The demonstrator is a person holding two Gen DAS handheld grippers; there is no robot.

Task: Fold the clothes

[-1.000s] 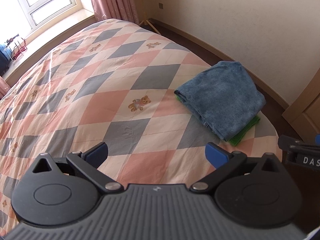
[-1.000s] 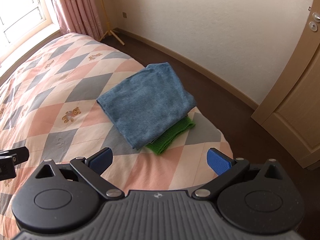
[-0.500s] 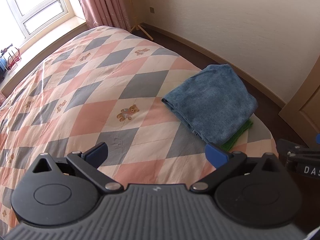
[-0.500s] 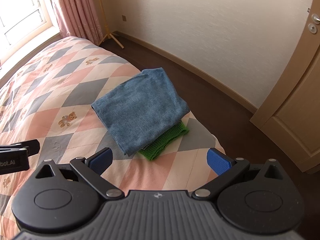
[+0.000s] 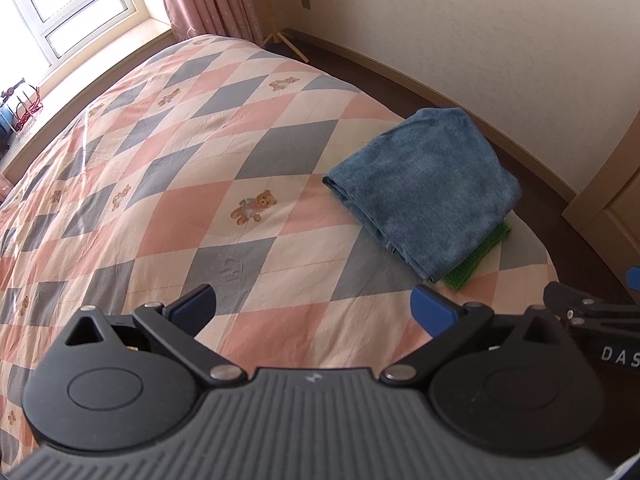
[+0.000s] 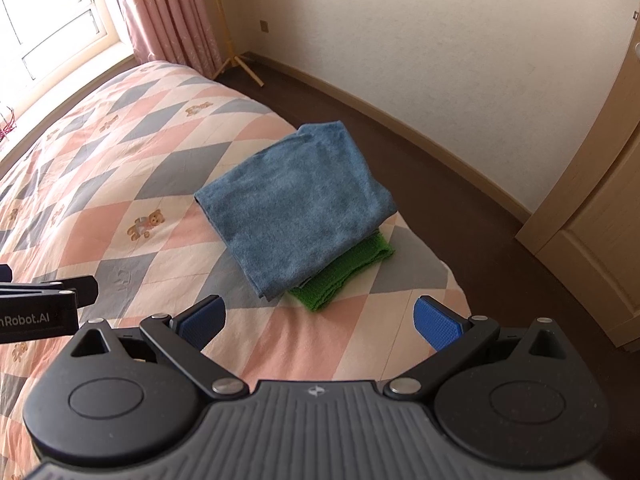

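A folded blue cloth (image 5: 424,188) (image 6: 296,204) lies near the bed's right corner, on top of a folded green cloth (image 5: 478,258) (image 6: 344,270) that peeks out at its near right edge. My left gripper (image 5: 314,306) hangs open above the quilt, well short of the pile and to its left. My right gripper (image 6: 318,318) is open too, empty, just in front of the green cloth's near corner. Each gripper shows at the edge of the other's view.
The bed carries a pink, grey and cream diamond quilt (image 5: 168,184) with small bears. Dark floor (image 6: 472,216) runs along the bed's right side to a cream wall. A wooden door (image 6: 600,232) stands at right; curtains (image 6: 168,20) and a window at far left.
Both grippers have pulled back and risen from the pile, so more floor and wall show. The folded cloths have not moved. Both grippers stay open.
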